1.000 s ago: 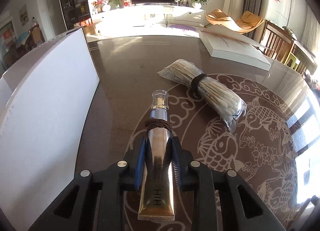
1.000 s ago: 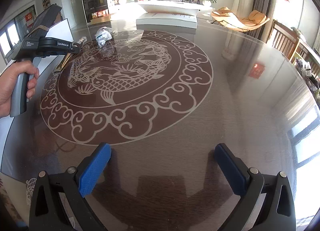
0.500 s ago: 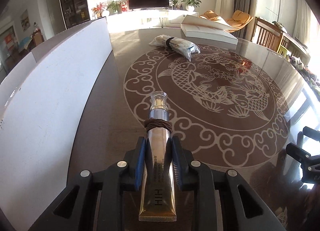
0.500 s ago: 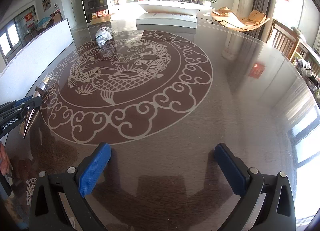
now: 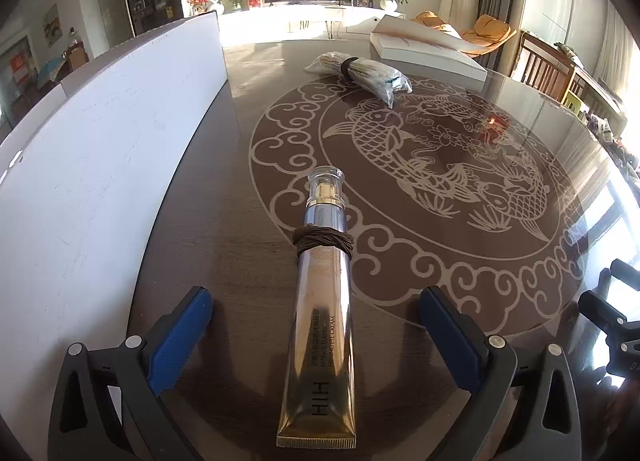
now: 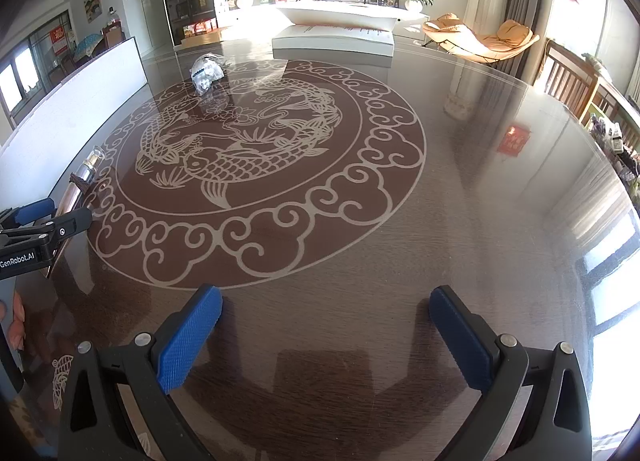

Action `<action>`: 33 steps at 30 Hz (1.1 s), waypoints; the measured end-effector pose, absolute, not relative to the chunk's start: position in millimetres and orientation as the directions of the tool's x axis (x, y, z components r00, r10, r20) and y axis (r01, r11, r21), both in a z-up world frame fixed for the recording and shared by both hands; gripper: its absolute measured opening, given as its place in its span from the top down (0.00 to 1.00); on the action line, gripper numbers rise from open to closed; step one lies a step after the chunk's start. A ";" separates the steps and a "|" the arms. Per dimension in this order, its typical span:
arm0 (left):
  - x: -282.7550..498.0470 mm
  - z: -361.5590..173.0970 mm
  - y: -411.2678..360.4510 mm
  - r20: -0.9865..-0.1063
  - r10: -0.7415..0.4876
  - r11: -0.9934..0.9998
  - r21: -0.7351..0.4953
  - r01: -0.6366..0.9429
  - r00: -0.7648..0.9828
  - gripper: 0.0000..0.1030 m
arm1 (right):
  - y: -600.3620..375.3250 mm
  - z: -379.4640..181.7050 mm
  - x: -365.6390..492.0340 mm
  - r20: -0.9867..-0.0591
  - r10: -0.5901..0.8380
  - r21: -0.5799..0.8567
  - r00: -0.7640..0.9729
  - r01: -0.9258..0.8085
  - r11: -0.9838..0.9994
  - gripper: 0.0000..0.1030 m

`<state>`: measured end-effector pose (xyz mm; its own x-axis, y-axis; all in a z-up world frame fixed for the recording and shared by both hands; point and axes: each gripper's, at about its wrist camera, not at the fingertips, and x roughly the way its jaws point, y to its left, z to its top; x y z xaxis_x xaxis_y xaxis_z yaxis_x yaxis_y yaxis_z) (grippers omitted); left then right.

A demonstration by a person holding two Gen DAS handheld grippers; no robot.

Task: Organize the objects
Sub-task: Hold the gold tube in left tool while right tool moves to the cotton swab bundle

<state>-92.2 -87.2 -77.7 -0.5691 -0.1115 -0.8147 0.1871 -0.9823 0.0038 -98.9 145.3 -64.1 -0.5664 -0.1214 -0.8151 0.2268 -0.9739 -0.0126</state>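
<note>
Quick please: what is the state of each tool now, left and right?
Left tool: open, jaws have just been opening; the eye cream tube lies between them, released.
Right tool: open, holding nothing.

Right wrist view. The right gripper hovers over the dark round table, its blue-padded jaws wide apart with nothing between them. A pale fish-and-cloud medallion fills the tabletop centre. At the left edge, the left gripper stands with its jaws spread on either side of a gold cream tube. A clear plastic packet lies at the medallion's far rim; a flat white box lies beyond it. A white panel runs along the table's left side.
</note>
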 end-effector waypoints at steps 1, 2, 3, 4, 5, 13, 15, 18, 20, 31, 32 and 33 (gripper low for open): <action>-92.2 -77.5 -87.2 -0.815 -0.112 -0.982 0.004 0.187 -0.569 0.00 | 145.2 -64.3 -98.9 -0.815 -0.121 -0.013 -0.566 0.227 -0.974 0.00; -92.0 -77.4 -87.3 -0.815 -0.112 -0.982 0.004 0.187 -0.569 0.00 | 145.2 -64.2 -98.9 -0.815 -0.121 -0.013 -0.566 0.227 -0.974 0.00; -91.9 -77.6 -87.2 -0.815 -0.112 -0.982 0.004 0.187 -0.569 0.00 | 144.9 -64.7 -99.1 -0.815 -0.120 -0.014 -0.566 0.226 -0.974 0.00; -91.9 -77.5 -87.2 -0.815 -0.112 -0.982 0.004 0.187 -0.569 0.00 | 144.6 -65.2 -99.1 -0.815 -0.120 -0.014 -0.566 0.226 -0.974 0.00; -91.8 -77.5 -87.2 -0.815 -0.112 -0.982 0.004 0.187 -0.569 0.00 | 144.4 -65.5 -99.1 -0.815 -0.120 -0.014 -0.566 0.226 -0.974 0.00; -91.2 -77.4 -87.0 -0.815 -0.111 -0.982 0.004 0.187 -0.569 0.00 | 144.1 -65.8 -99.0 -0.816 -0.120 -0.014 -0.566 0.226 -0.974 0.00; -91.1 -77.3 -87.1 -0.815 -0.112 -0.982 0.004 0.187 -0.569 0.00 | 144.5 -65.1 -99.1 -0.815 -0.120 -0.014 -0.566 0.226 -0.974 0.00; -90.9 -77.3 -86.9 -0.815 -0.111 -0.982 0.004 0.187 -0.569 0.00 | 144.3 -65.3 -99.1 -0.815 -0.120 -0.014 -0.566 0.226 -0.974 0.00; -90.8 -77.3 -86.9 -0.815 -0.111 -0.982 0.004 0.187 -0.569 0.00 | 144.5 -65.0 -99.1 -0.815 -0.120 -0.014 -0.566 0.226 -0.974 0.00; -90.8 -77.2 -86.9 -0.815 -0.111 -0.982 0.004 0.187 -0.569 0.00 | 141.8 -65.5 -107.2 -0.839 -0.116 -0.012 -0.532 0.231 -0.973 0.00; -90.8 -77.2 -87.0 -0.815 -0.111 -0.982 0.004 0.187 -0.569 0.00 | 139.2 -65.3 -114.1 -0.846 -0.113 -0.014 -0.520 0.235 -0.972 0.00; -90.8 -77.2 -86.9 -0.815 -0.111 -0.982 0.004 0.187 -0.569 0.00 | 134.4 -64.4 -123.3 -0.851 -0.108 -0.024 -0.514 0.244 -0.969 0.01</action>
<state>-90.8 -86.9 -77.2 -0.5691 -0.1113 -0.8147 0.1867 -0.9824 0.0038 -123.3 134.4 -64.4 -0.5137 -0.1080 -0.8512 0.2442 -0.9694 -0.0244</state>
